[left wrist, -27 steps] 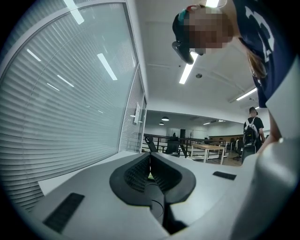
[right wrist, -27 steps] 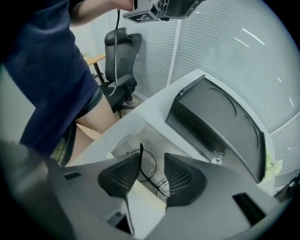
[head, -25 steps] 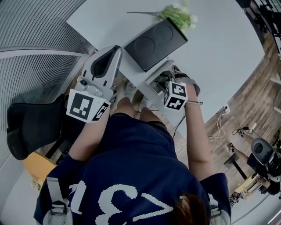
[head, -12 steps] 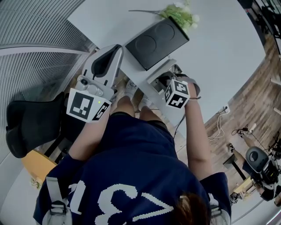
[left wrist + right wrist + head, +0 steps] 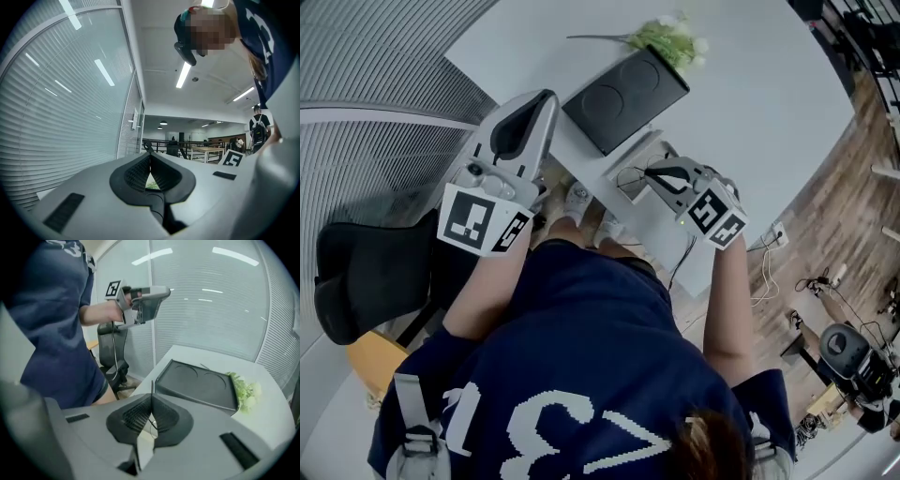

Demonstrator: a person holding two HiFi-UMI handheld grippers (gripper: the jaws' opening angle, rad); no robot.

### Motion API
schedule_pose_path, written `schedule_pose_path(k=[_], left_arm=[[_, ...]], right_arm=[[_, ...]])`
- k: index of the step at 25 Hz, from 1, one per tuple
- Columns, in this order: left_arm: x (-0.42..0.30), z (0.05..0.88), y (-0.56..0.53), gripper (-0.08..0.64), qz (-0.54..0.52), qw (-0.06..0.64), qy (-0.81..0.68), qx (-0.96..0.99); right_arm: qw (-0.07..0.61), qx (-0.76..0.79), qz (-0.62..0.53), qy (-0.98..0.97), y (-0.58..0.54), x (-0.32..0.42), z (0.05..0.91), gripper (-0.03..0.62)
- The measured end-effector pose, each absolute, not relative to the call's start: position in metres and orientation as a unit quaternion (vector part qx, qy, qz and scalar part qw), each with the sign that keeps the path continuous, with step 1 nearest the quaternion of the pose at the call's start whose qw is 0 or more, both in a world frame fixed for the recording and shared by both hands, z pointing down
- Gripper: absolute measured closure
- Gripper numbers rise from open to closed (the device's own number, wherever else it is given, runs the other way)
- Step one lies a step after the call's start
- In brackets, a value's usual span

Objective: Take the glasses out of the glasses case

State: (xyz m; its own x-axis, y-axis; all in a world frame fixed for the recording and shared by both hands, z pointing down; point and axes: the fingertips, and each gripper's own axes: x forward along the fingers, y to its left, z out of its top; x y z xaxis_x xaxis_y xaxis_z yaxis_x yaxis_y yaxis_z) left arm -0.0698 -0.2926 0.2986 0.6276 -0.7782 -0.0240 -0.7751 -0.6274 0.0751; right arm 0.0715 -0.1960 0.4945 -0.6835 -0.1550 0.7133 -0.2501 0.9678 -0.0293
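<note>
A white table (image 5: 759, 103) filled the upper middle and right of the head view. On it lay a black tray (image 5: 623, 94) with 2 round recesses, a green sprig (image 5: 670, 36) at its upper right corner, and a pale glasses case (image 5: 628, 161) just below the tray

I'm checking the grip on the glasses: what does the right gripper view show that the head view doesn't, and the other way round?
Right gripper view only: the right gripper with its fingers closed together and a thin wire of the glasses pinched between them. Head view only: that gripper's marker cube and the wood floor beside the table. Both: the black tray, the green plant beside it, the left gripper and the white table.
</note>
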Motion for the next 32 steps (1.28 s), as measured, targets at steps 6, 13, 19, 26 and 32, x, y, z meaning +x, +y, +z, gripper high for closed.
schedule_pose_path(k=[6, 13, 19, 26, 32], left_arm=[[-0.059, 0.283, -0.299, 0.546, -0.043, 0.004, -0.411, 0.910], [-0.037, 0.273, -0.304, 0.546, -0.054, -0.009, -0.384, 0.922], [-0.020, 0.279, -0.308, 0.546, -0.052, -0.003, -0.369, 0.928], [-0.020, 0.301, -0.309, 0.546, -0.024, 0.017, -0.374, 0.927], [-0.030, 0.314, -0.310, 0.546, -0.004, 0.029, -0.387, 0.922]], right_arm=[[0.315, 0.168, 0.046, -0.933, -0.214, 0.083, 0.436, 0.565], [0.314, 0.247, 0.020, -0.916, -0.226, 0.117, 0.406, 0.565], [0.345, 0.341, 0.057, -0.873, -0.251, 0.164, 0.435, 0.565], [0.394, 0.403, 0.138, -0.814, -0.284, 0.201, 0.528, 0.565], [0.415, 0.417, 0.168, -0.791, -0.291, 0.203, 0.573, 0.563]])
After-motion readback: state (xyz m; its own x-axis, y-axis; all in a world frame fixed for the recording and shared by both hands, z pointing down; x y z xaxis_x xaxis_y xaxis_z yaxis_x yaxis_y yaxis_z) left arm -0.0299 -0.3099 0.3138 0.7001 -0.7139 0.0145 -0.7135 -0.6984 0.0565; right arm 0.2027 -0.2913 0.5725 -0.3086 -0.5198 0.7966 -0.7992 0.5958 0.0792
